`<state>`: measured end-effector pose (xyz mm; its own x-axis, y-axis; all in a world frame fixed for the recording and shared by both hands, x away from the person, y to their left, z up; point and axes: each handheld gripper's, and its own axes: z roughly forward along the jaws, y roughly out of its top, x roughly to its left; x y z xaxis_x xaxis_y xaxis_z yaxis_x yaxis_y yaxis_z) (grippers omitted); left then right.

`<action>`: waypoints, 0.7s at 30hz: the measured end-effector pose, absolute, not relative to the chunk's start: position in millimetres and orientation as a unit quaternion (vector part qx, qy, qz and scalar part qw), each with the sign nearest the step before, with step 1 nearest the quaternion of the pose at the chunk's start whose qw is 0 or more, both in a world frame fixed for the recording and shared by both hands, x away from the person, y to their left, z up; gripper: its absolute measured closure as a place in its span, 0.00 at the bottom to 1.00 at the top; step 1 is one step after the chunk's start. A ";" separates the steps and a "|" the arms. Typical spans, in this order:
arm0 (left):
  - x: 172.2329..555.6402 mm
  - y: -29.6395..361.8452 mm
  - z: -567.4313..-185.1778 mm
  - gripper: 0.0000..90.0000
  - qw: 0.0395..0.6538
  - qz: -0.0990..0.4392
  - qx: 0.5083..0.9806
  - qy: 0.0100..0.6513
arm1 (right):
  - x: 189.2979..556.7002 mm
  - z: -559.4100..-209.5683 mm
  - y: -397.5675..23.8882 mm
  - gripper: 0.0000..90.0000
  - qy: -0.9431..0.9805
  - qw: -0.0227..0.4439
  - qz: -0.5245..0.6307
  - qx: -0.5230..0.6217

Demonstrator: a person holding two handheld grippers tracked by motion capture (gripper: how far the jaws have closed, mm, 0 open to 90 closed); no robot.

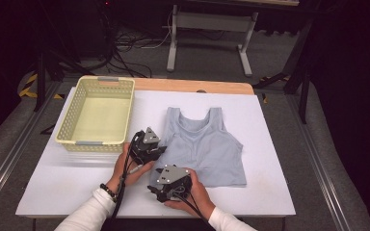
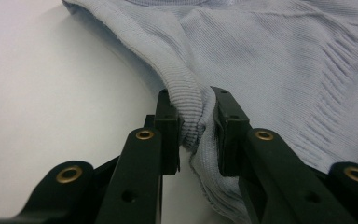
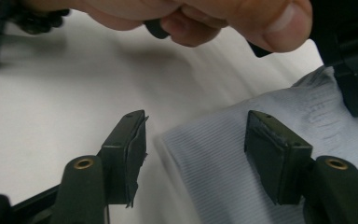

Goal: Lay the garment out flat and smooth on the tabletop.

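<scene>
Tongs (image 2: 196,122) pinch top (image 2: 279,56); basket (image 1: 125,103).

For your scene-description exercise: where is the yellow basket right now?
In the high view, the yellow basket stands at the table's far left, left of the grey tank top and beyond the left gripper.

The room is dark; grey floor (image 1: 207,55) lies behind the white-topped desk (image 1: 270,144), with black cables (image 1: 125,45) and a grey metal frame (image 1: 209,29) standing there
</scene>
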<state>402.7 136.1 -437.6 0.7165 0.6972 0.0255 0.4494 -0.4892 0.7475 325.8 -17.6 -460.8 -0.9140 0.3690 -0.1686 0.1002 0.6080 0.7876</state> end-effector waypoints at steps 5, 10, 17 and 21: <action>402.5 136.4 -437.2 0.83 0.374 0.165 0.848 0.336 | 329.8 -465.0 -11.7 0.51 0.891 0.167 0.399 0.137; 401.7 136.5 -437.6 0.83 0.374 0.168 0.848 0.336 | 335.2 -464.1 -11.9 0.67 0.894 0.138 0.398 0.152; 401.5 137.0 -438.5 0.83 0.375 0.165 0.847 0.338 | 334.7 -464.6 -13.9 0.93 0.891 0.169 0.392 0.156; 402.1 136.7 -439.7 0.83 0.377 0.165 0.845 0.340 | 332.6 -464.5 -16.4 0.95 0.888 0.173 0.397 0.152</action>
<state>402.1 136.7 -439.7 0.7142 0.6995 0.0232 0.4498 -0.4841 0.7505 332.6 -16.4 -464.5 -0.8938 0.4080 -0.1861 0.1333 0.6379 0.7585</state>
